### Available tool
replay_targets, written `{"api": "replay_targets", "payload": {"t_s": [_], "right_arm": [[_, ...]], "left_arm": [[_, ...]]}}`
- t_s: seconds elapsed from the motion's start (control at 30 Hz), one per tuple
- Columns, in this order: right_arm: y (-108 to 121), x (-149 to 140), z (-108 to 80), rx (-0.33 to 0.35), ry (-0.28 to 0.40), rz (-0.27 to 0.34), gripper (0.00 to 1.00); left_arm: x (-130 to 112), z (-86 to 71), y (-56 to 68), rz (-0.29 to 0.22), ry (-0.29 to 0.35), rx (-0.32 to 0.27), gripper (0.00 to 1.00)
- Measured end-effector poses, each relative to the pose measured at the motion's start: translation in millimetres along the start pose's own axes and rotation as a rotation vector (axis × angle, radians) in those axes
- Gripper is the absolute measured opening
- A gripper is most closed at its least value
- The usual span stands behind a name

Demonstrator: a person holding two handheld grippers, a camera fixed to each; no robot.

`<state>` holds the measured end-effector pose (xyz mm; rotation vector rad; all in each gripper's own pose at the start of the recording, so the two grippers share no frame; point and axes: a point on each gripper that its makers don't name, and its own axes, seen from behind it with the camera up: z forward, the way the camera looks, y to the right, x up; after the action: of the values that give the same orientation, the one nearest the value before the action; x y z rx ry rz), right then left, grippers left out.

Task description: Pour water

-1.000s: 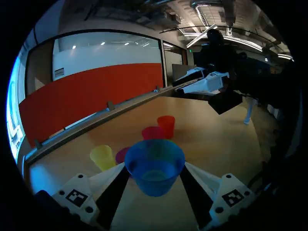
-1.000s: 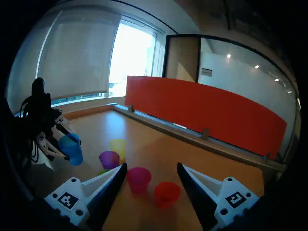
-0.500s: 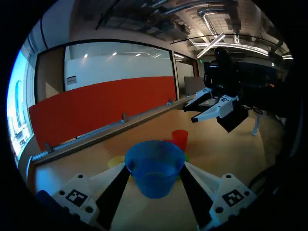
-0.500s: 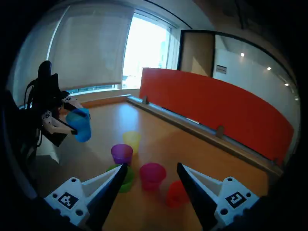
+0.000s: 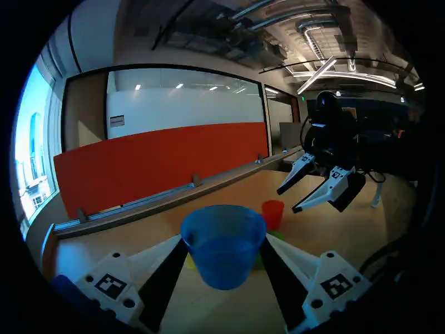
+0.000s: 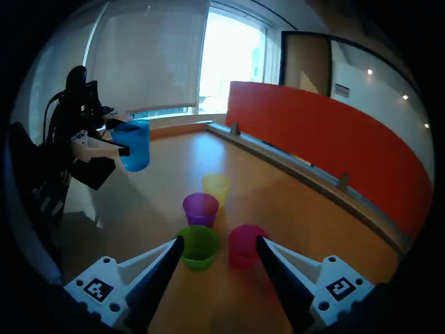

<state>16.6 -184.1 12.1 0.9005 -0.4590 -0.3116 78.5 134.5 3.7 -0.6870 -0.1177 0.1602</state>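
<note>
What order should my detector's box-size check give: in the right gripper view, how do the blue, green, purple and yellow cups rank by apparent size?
1. blue cup and green cup: too alike to rank; the blue looks taller, the green wider.
2. purple cup.
3. yellow cup, smallest.

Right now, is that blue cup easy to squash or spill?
Probably thin and springy: the blue cup is translucent plastic, so the left claw could dent it. The liquid seems to fill its lower part, so tilting would likely spill.
</note>
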Motion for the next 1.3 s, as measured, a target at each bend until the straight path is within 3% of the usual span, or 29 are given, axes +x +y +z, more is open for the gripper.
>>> {"api": "replay_targets", "payload": {"t_s": [0.4, 0.9, 1.3], "right_arm": [[-23.4, -32.8, 21.7, 0.088, -0.090, -0.001, 1.00], [-29.2, -58.3, 43.2, 0.112, -0.146, -0.007, 1.00], [-34.7, -66.6, 72.7, 0.126, -0.149, -0.008, 1.00]], "left_arm": [[1.8, -2.2, -4.8, -0.030, 0.023, 0.015, 0.84], [1.4, -3.9, -9.1, -0.042, 0.028, 0.017, 0.84], [-4.5, -0.4, -11.4, -0.043, 0.017, 0.014, 0.84]]}}
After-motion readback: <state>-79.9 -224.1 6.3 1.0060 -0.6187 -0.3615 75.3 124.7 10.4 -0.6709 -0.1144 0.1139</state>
